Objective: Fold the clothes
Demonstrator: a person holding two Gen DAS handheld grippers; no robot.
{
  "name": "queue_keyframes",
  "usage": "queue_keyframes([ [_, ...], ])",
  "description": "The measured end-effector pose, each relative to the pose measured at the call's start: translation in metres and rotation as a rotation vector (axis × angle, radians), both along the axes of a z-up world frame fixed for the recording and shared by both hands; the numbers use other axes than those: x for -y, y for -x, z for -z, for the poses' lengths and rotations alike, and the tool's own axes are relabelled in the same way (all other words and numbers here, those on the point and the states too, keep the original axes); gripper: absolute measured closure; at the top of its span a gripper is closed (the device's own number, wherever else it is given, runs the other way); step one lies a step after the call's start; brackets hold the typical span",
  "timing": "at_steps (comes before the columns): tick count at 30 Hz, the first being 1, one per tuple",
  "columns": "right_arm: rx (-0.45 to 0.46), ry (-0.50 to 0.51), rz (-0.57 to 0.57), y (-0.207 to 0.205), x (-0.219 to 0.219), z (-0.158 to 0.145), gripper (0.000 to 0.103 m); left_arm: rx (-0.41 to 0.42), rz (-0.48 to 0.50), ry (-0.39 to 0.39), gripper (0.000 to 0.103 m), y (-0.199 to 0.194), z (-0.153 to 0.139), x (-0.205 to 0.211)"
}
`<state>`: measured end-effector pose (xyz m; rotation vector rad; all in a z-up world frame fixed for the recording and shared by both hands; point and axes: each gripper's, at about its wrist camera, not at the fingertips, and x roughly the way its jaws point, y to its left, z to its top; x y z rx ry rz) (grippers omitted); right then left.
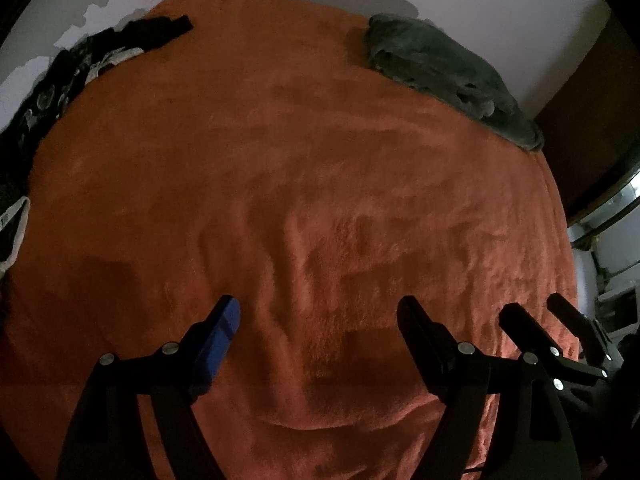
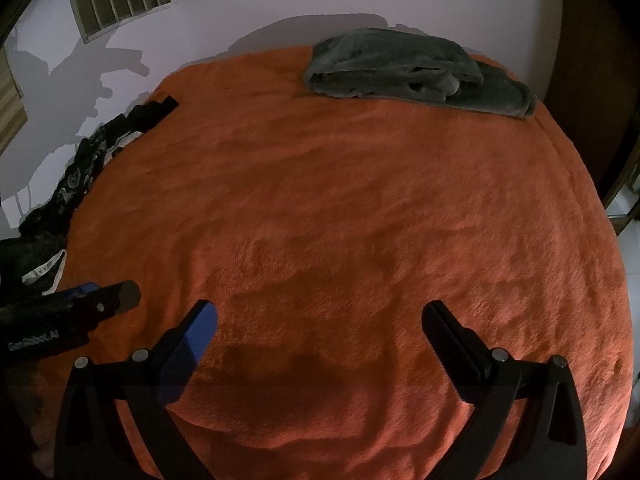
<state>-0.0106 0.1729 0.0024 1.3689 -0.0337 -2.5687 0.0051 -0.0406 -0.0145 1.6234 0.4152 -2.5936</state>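
No box or basket shows in either view; the bed (image 2: 360, 200), covered with a fuzzy orange blanket (image 1: 280, 160), carries everything. The clothes to fold lie as a dark pile (image 2: 80, 160) along the left edge of the bed, black pieces with some white parts, crumpled and not folded. At the far right corner rests a grey blanket (image 2: 400, 68), loosely bundled, well apart from the pile. The left claw (image 1: 316, 308) hangs above the bare middle of the orange blanket with its jaws wide apart, and it holds nothing. The right claw (image 2: 320, 312) is beside it, also spread wide and empty, over bare blanket. Both claws are well apart from the dark pile and from the grey blanket.
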Motion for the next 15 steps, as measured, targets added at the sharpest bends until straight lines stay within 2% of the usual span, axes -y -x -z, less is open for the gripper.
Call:
queue_keyframes([
  [15,0.013,-0.005,-0.025,-0.003,0.015,-0.003,0.000,0.025,-0.001,0.001,0.021,-0.006,0.006,0.009],
])
